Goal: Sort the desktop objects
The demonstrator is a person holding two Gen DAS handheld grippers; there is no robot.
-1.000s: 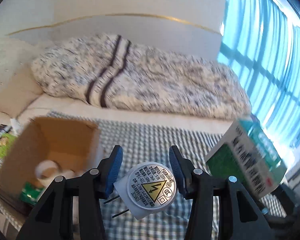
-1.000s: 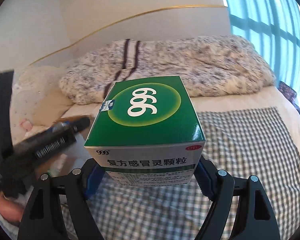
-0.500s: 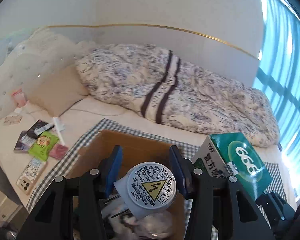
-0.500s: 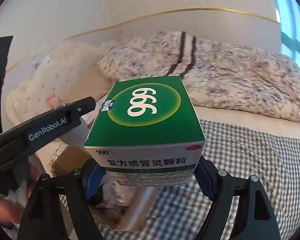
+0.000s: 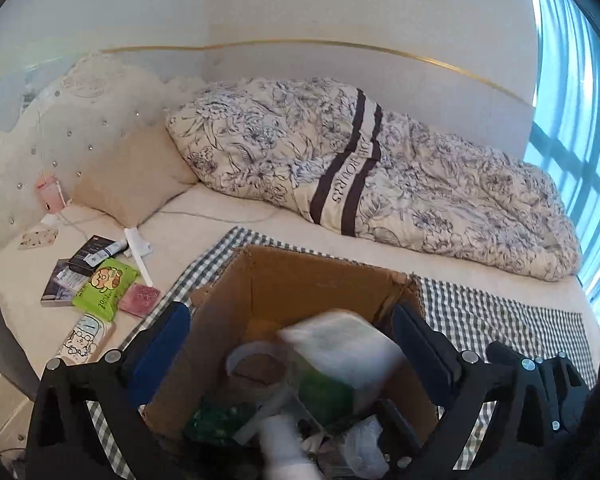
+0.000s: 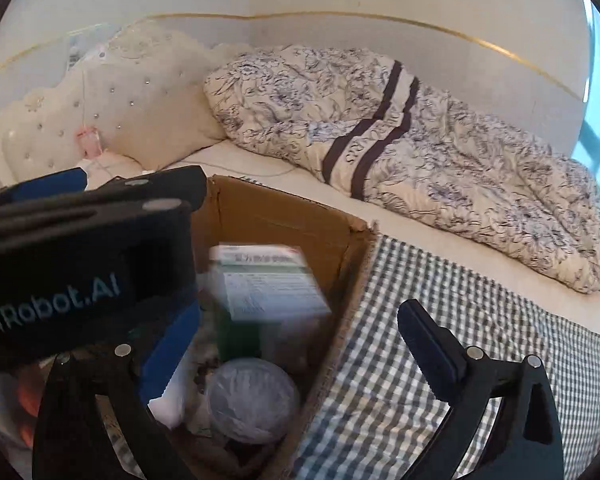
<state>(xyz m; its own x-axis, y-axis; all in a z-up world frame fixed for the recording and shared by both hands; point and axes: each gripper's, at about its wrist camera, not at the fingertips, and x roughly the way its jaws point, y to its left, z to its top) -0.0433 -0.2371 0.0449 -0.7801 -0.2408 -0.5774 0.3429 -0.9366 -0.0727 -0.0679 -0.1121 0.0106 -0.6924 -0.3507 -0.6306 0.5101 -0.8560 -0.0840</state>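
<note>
An open cardboard box (image 5: 308, 280) (image 6: 284, 216) stands on a checked cloth on the bed. My left gripper (image 5: 288, 320) hangs open just above it with nothing between its fingers. A blurred green and white medicine box (image 5: 340, 360) (image 6: 268, 280) is falling inside the carton. The round white plug adapter (image 6: 252, 400) (image 5: 284, 452) lies blurred on the clutter at the bottom, near a tape roll (image 5: 256, 364). My right gripper (image 6: 296, 328) is open and empty over the box's right edge. The left gripper's black body (image 6: 80, 260) fills the left of the right wrist view.
A checked cloth (image 5: 500, 320) (image 6: 420, 360) covers the near side of the bed. A floral quilt (image 5: 380, 180) lies rolled along the wall. Beside a beige pillow (image 5: 132, 176) lie a green wipes pack (image 5: 104, 288), dark packets and a pink pouch. A window is at the right.
Both grippers have opened over the cardboard box. The plug adapter left the left gripper and the green medicine box left the right one; both dropped into the box.
</note>
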